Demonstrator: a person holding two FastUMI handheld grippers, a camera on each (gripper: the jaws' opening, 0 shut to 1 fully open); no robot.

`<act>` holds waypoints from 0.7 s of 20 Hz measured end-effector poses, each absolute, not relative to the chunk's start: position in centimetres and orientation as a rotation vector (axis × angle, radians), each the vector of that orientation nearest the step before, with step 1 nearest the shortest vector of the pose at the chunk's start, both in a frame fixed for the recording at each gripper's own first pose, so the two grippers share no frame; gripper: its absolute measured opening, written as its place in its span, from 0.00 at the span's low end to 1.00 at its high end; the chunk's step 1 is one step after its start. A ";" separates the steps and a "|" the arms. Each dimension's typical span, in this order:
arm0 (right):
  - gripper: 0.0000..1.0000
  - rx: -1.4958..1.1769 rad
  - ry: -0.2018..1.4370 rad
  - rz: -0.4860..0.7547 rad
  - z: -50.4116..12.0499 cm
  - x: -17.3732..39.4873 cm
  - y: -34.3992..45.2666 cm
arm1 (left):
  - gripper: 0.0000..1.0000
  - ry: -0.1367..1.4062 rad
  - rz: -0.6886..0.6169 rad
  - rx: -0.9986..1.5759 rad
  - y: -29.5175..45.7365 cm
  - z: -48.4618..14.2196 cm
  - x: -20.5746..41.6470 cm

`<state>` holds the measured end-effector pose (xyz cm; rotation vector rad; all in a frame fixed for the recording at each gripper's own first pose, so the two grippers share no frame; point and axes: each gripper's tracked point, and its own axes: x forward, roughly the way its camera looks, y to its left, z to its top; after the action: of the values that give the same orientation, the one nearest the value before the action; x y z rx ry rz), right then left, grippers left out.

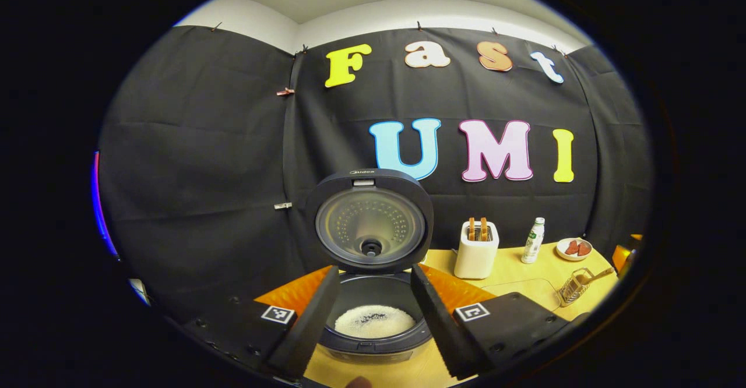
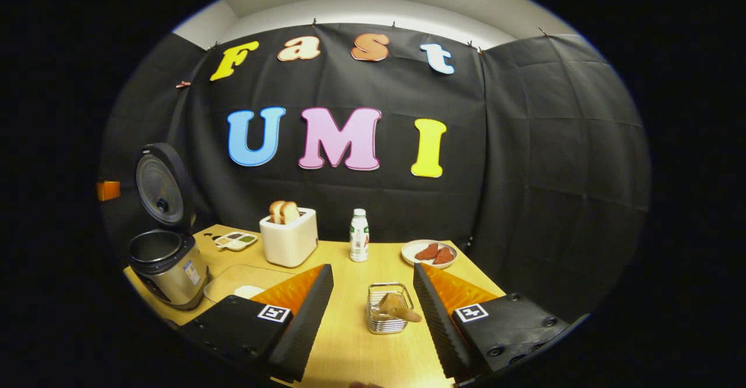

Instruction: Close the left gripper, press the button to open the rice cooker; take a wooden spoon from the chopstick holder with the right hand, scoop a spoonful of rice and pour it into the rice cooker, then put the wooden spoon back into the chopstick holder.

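Observation:
The rice cooker (image 1: 373,341) stands with its lid (image 1: 370,222) swung up, and white rice (image 1: 374,321) lies in the pot. My left gripper (image 1: 374,268) is open just in front of it, a finger on each side of the pot and touching nothing. In the right gripper view the wire chopstick holder (image 2: 389,309) stands on the table with the wooden spoon (image 2: 399,309) leaning inside. My right gripper (image 2: 373,267) hangs open above and in front of the holder, holding nothing. The open cooker (image 2: 169,265) is at the far left there. The holder (image 1: 574,286) also appears at the right of the left gripper view.
On the wooden table (image 2: 349,341) stand a white toaster (image 2: 289,239) with bread, a small bottle (image 2: 359,235) and a plate (image 2: 429,252) of reddish food. A small divided dish (image 2: 236,240) and a flat board (image 2: 245,283) lie near the cooker.

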<state>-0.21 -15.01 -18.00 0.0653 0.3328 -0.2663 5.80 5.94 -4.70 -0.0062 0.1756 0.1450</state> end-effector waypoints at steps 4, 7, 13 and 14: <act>0.87 0.099 0.400 -0.301 -22.5 -0.2 -17.1 | 0.86 0.178 0.181 0.026 6.0 -4.4 5.2; 0.87 0.149 0.444 -0.265 -25.5 0.1 -16.3 | 0.86 0.160 0.236 0.060 6.5 -3.6 4.8; 0.87 0.212 0.441 -0.252 -28.7 1.9 -15.9 | 0.90 0.096 0.312 0.135 6.6 -0.7 3.8; 0.87 0.218 0.438 -0.254 -28.9 2.2 -15.8 | 0.94 0.098 0.313 0.146 6.5 -0.5 3.7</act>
<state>2.24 -15.82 -28.89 0.2179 0.4379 -0.2539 3.68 6.52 -0.46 0.1456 0.0977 0.3127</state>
